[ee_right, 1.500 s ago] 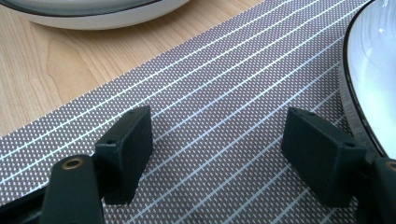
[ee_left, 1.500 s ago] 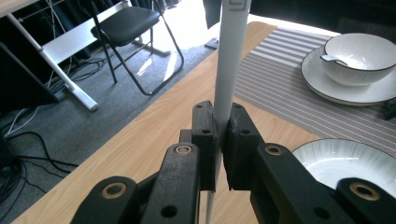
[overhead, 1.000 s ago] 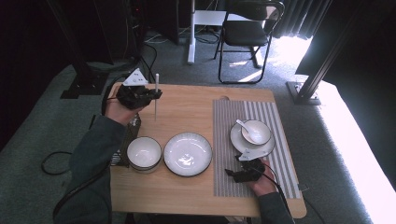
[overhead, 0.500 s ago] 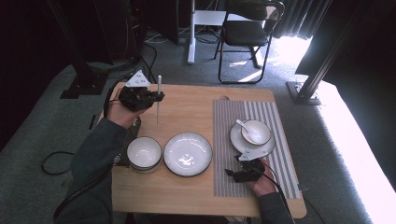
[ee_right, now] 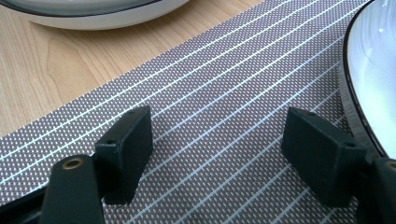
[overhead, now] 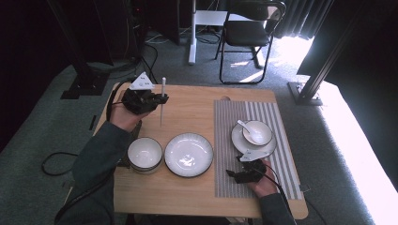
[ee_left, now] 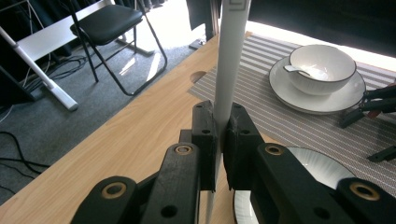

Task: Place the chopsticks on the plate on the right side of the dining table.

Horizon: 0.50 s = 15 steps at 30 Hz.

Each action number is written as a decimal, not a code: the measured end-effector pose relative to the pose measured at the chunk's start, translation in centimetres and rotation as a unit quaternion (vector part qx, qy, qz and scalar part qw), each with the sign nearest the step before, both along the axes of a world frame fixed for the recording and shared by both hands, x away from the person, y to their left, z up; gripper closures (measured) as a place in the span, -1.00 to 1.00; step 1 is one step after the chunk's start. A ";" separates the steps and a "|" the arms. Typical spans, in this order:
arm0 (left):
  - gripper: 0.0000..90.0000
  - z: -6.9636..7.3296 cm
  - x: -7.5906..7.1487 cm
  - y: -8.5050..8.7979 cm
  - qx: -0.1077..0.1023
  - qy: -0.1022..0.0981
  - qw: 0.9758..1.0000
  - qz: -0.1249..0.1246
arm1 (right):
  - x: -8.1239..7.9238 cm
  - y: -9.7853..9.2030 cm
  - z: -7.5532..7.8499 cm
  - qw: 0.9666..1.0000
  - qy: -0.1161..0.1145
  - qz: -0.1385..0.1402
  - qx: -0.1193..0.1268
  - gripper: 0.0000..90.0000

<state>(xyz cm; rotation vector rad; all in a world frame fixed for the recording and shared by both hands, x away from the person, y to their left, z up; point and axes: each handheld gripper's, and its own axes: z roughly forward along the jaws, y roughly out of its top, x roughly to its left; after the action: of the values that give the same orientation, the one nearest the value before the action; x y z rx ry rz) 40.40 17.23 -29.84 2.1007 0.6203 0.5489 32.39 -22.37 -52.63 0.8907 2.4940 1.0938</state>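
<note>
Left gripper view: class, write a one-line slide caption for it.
Left gripper clamps an upright white stick above the wooden table, bowl on saucer beyond.

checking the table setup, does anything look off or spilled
Nothing is spilled or damaged. The one odd thing: the left gripper holds a white stick upright above the table.

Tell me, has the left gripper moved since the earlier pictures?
Barely: left gripper with its white stick sits where it was, near the table's far edge.
</note>
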 end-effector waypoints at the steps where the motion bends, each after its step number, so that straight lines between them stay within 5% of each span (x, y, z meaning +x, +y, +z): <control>1: 0.88 0.0 -0.1 -0.1 0.000 0.000 1.000 0.001 | 0.0 0.0 0.0 1.000 0.000 0.000 0.000 -0.46; 15: 0.88 -0.2 -0.9 -1.3 0.003 -0.005 1.000 -0.007 | 0.0 0.0 0.0 1.000 0.000 0.000 0.000 -0.46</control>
<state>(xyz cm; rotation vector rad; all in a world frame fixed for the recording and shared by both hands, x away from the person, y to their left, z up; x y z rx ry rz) 39.49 15.92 -29.99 2.1054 0.5974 0.5543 32.38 -22.36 -52.63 0.8911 2.4935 1.0947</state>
